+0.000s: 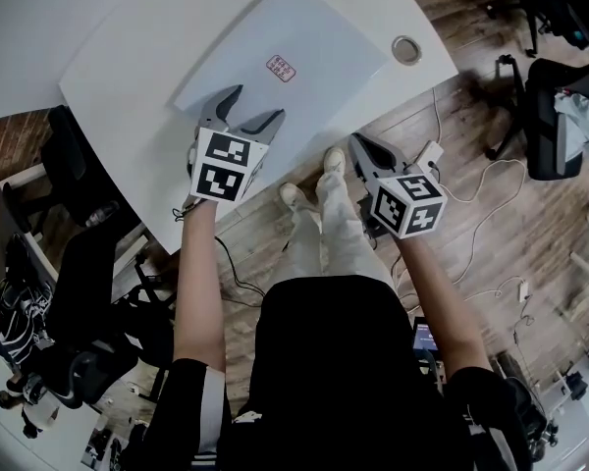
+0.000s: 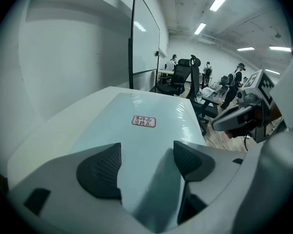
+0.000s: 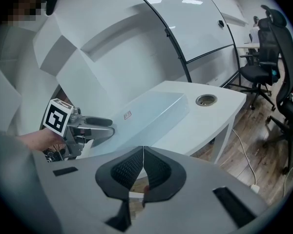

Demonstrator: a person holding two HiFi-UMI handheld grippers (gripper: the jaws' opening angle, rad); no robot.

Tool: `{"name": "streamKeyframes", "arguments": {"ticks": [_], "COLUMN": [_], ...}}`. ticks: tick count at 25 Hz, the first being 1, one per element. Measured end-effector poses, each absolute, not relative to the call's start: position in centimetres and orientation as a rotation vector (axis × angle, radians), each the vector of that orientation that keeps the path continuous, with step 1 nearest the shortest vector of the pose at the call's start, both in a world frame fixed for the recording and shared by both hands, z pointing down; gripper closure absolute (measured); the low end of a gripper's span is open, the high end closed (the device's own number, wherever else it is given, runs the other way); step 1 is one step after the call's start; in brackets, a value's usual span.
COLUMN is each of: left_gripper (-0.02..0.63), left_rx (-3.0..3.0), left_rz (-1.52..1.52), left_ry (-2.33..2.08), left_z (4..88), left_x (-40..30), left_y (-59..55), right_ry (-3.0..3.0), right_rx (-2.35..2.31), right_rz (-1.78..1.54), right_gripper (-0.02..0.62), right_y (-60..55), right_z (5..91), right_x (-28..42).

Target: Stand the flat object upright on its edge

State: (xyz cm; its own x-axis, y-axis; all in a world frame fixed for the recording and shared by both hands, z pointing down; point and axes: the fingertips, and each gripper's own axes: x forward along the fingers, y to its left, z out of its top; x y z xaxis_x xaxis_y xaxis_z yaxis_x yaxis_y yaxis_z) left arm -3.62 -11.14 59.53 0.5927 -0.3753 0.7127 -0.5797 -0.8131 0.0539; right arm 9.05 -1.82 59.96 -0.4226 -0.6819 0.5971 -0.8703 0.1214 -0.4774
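Closest to head view: black top (image 1: 324, 361) and pale trousers (image 1: 319, 229) of person. Stood on brown wooden floor (image 1: 491, 263) at front edge of white round-cornered bench (image 1: 118, 86) (image 2: 49, 135) (image 3: 210, 118).

Held grey two-jaw left gripper (image 1: 256, 104) (image 2: 146, 161) out over bench, marker cube on top. Jaws wide apart, dark ribbed pads (image 2: 100, 172) either side of near end of pale blue-white flat rectangular panel (image 1: 294, 37) (image 2: 146, 106) (image 3: 154, 112), neither pad pressed on it. Couldn't tell whether touching panel's top face or just above it.

Lay flat on bench, that panel, not up on edge. Long side ran away from person, near corner close to bench front edge. Carried small red-printed sticker (image 1: 281, 68) (image 2: 143, 121) (image 3: 127, 115) on top face, just ahead of left gripper. Print too small to read.

Held grey right gripper (image 1: 361, 145) (image 3: 143, 167) off bench, out over floor, right of panel and well apart from it, pointed toward bench. Jaws together, pads met, nothing between.

Also noted: round metal-rimmed cable hole (image 1: 405, 49) (image 3: 205, 100) in bench past panel's far right corner. Glass whiteboard on black frame (image 2: 145, 43) (image 3: 195, 28) behind bench. Black office chair (image 2: 178, 79) (image 3: 263, 52) further off. White cable (image 1: 491, 180) trailing on floor.
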Motion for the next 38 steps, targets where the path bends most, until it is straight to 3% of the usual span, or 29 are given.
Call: {"name": "streamKeyframes", "arguments": {"ticks": [29, 38], "left_gripper": [0.278, 0.279], "left_rx": [2.656, 2.685], "left_rz": [1.092, 1.105], "left_ry": [-0.652, -0.599], "left_z": [59.4, 59.3], "left_x": [-0.2, 0.5], "left_y": [-6.7, -5.7], "right_ry": [-2.173, -2.188], "right_rx": [1.613, 1.667], "right_rz": [1.541, 1.905], "right_gripper": [0.552, 0.429], "right_y": [0.7, 1.0], "right_z": [61.1, 61.8], "right_x": [13.1, 14.3]}}
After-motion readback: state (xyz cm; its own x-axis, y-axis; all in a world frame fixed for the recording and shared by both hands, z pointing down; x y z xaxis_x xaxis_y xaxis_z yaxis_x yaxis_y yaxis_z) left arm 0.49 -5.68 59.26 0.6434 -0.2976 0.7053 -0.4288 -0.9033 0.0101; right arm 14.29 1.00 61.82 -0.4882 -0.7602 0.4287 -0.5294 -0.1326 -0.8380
